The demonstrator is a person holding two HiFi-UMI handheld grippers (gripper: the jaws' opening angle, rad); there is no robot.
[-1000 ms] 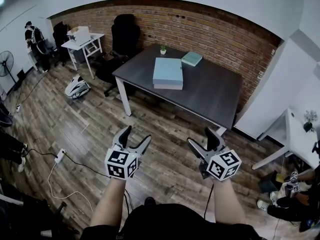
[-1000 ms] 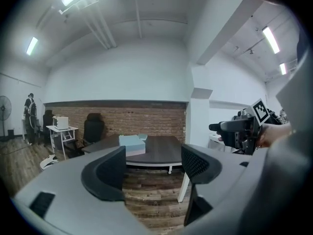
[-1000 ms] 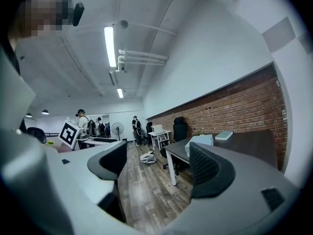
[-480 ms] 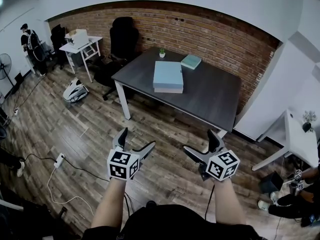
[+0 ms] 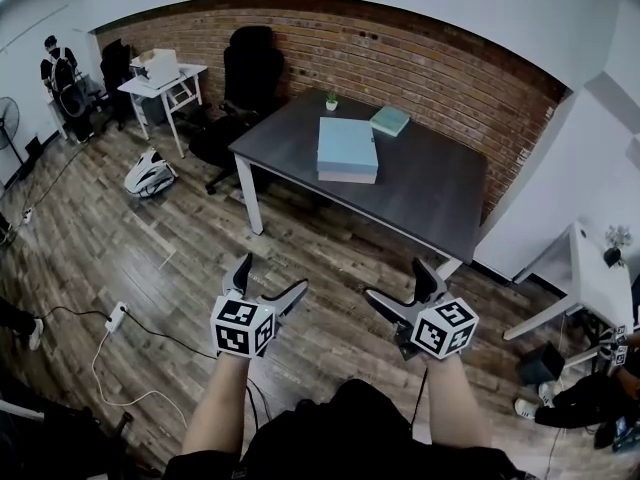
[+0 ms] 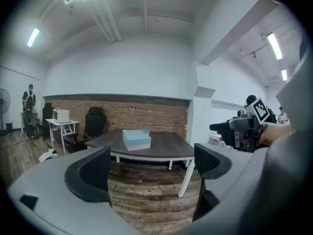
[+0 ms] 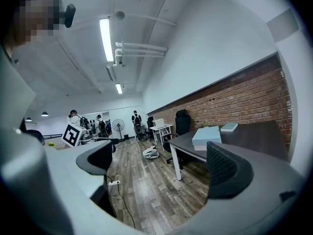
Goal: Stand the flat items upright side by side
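— Pale blue, that stack (image 5: 348,148) in the head view?
— Yes. It lies flat on the dark table (image 5: 430,183) by the brick wall (image 5: 420,63). A smaller teal book (image 5: 389,120) lies flat just behind it, with a little potted plant (image 5: 331,100) at the far edge. The left gripper (image 5: 270,276) and right gripper (image 5: 398,280) hover over the wood floor (image 5: 150,238), well apart from the table. The jaws of each have just been opening and stand wide, with nothing between them.
— And the left gripper view?
— Its dark pads (image 6: 90,173) are spread, framing only floor and table. The stack (image 6: 137,138) sits flat on the tabletop ahead, and the right gripper (image 6: 242,129) shows at the right edge.
— The right gripper view?
— Its jaws are wide apart too, and empty. The stack (image 7: 206,137) and teal book (image 7: 229,127) lie flat on the table at the right. The left gripper's marker cube (image 7: 73,133) shows at the left, and people (image 7: 134,117) stand far down the room beside a fan (image 7: 118,126).
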